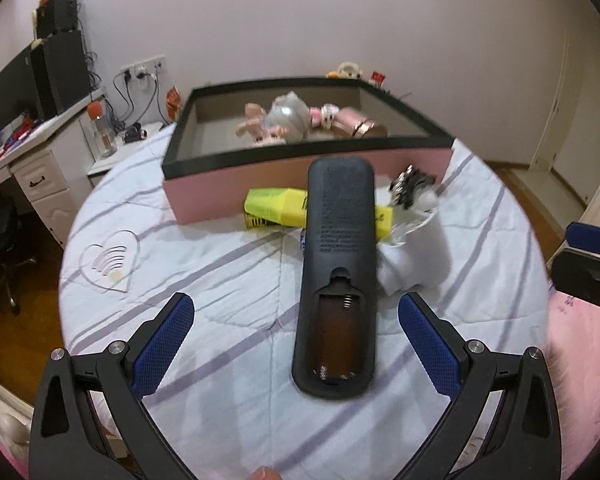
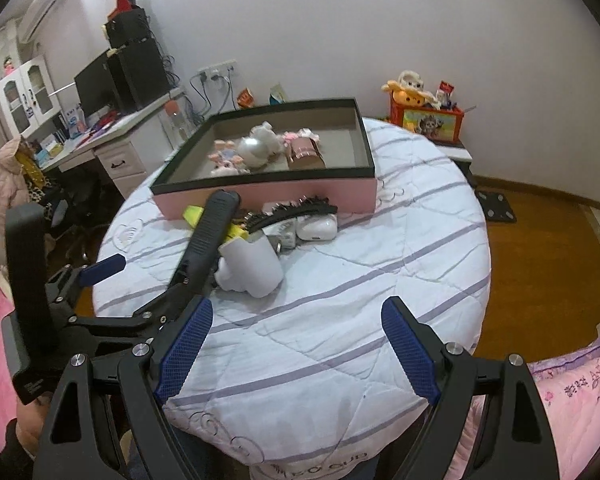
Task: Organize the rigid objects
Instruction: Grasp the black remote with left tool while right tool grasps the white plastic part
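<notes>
Here, my left gripper (image 1: 296,340) is spread around the black remote (image 1: 336,280), pads apart from it; my right gripper (image 2: 296,344) gapes empty. Beyond, a white cup (image 2: 252,268) hides clutter before the pink box (image 2: 268,196).

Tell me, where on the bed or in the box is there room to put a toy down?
Free: the striped quilt in front of the right gripper, and the box's right end beyond the pink case. Crowded: the strip before the box, where the remote, yellow pack and white mug pile together.
</notes>
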`<state>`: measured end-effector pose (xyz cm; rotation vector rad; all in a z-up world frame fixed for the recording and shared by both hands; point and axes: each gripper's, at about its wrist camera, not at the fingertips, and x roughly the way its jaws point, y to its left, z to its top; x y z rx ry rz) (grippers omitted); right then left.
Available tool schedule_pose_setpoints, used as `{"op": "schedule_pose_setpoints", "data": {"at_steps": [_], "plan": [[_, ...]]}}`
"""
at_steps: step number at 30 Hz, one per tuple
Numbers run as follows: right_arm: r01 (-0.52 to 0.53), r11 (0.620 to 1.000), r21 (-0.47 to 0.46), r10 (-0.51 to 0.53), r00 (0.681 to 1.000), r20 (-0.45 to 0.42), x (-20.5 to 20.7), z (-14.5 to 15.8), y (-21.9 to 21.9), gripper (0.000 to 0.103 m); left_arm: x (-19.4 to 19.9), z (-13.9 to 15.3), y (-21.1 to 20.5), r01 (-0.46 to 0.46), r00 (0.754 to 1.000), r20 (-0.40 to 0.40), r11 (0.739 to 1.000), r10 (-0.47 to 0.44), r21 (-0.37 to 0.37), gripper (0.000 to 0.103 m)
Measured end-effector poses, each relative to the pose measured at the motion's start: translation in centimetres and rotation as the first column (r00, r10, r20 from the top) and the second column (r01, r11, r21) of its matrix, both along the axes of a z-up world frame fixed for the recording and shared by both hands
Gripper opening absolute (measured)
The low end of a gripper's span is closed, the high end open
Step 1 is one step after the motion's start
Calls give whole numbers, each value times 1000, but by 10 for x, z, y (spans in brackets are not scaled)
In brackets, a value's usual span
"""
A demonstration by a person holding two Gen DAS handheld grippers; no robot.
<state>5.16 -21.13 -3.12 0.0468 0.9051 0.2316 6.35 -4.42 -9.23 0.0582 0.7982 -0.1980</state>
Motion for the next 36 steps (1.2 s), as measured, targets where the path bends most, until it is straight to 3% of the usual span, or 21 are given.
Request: {"op": "schedule_pose_setpoints", "data": {"at_steps": [4,8,10,13,15,17,21,27,36], "plan": [[9,1000,1,-9,1000,-27,9,-9,-1,88,17,-14,-1,12,999,-36,1000,-12,-8,103],[18,1000,-2,-18,999,-49,17,-15,-2,88,27,-22,1,52,996,-71,996,-57,-79,103],[22,1000,-4,-22,998,-57,21,-16,-1,88,29,-23,0,62,995,-71,995,-67,-80,100],[28,1000,-5,-28,997,-68,25,-18,-1,88,34,-21,0,92,991,-84,990,-101,-106,88],[32,999,-7,-32,997,-74,27,-19,-1,88,36,-21,-1,96,990,-90,991,-104,-92,67],[34,999,-10,-35,996,-77,29,-20,1,88,37,-21,0,102,990,-92,991,-110,-86,66],[37,999,-17,-39,996,-86,31,-23,4,88,33,-19,5,115,988,-94,988,-125,-107,51],[17,1000,-24,-19,994,-110,39,-33,17,88,26,-14,19,103,988,-99,984,-118,-145,45],[-45,999,-12,43,988,-147,53,-52,41,88,15,-5,36,98,989,-89,978,-116,-182,44]]}}
